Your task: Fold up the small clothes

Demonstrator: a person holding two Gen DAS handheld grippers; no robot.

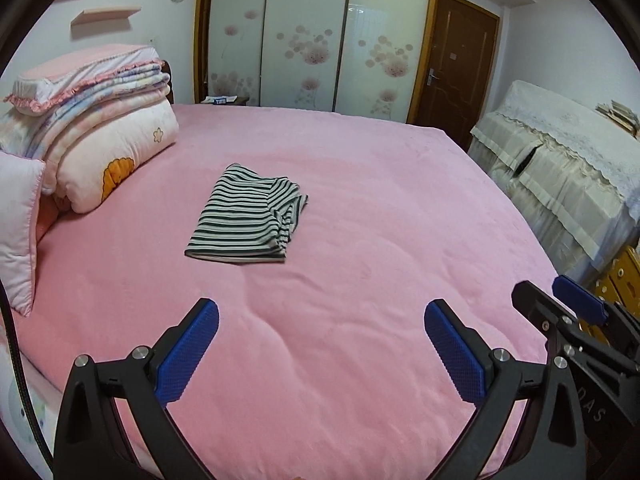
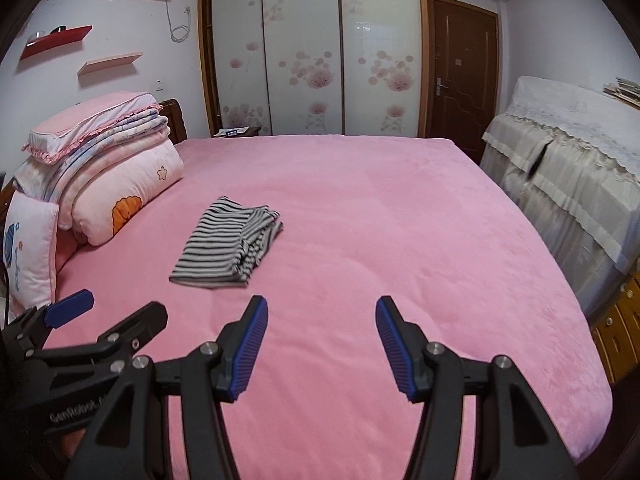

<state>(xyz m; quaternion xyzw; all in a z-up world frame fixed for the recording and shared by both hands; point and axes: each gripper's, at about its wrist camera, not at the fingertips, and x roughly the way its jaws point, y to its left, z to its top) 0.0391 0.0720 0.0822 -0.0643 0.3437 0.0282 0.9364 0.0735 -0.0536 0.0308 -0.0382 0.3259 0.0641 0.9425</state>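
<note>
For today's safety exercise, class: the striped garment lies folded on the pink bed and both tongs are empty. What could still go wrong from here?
1. The striped garment has a bunched right edge, so the fold may slump open if it is nudged.
2. The left tongs and right tongs hang close side by side and could knock together.
3. The soft pink bed is wrinkled in front; low tongs might snag it.
</note>
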